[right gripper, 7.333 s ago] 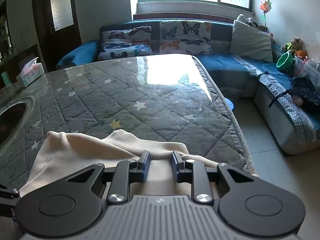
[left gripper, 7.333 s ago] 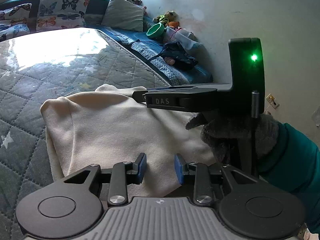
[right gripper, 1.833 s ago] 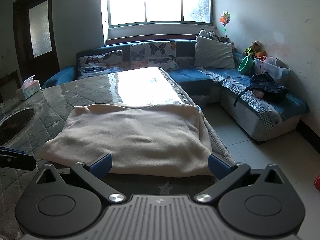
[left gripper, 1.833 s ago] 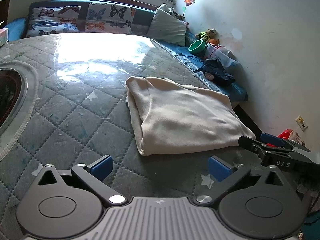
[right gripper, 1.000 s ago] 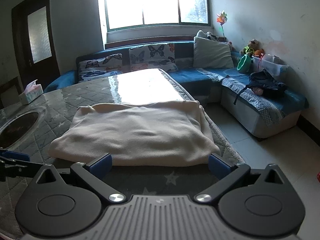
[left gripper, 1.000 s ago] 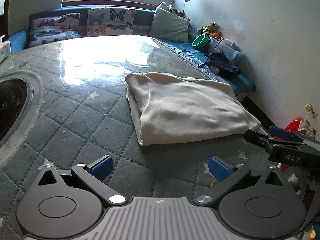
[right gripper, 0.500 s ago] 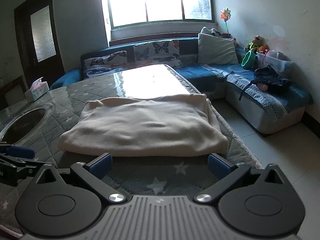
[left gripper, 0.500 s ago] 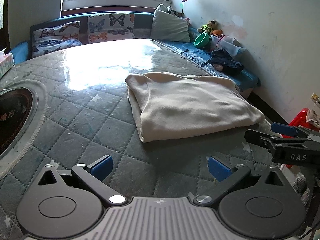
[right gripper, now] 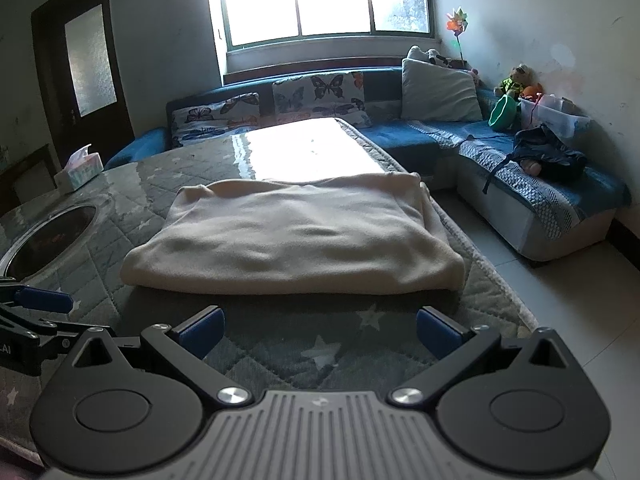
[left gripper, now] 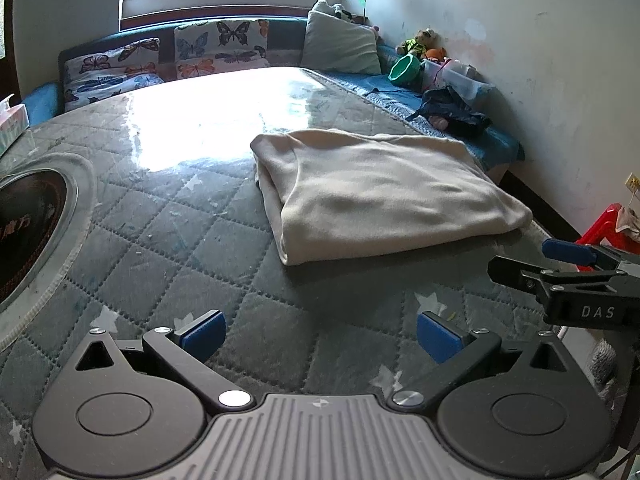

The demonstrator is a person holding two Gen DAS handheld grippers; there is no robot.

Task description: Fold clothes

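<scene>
The folded garment (left gripper: 384, 192) lies on the table (left gripper: 168, 240) near its right edge, both grippers well short of it. A round inset (left gripper: 32, 236) sits toward the table's left edge, a tissue box (right gripper: 78, 168) at the far left corner. A sofa (right gripper: 520, 184) runs behind and along the right.

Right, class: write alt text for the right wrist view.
A folded cream garment lies on a quilted grey star-patterned table cover, beyond the open right hand-held gripper. A blue sofa and a bright window stand behind.
</scene>
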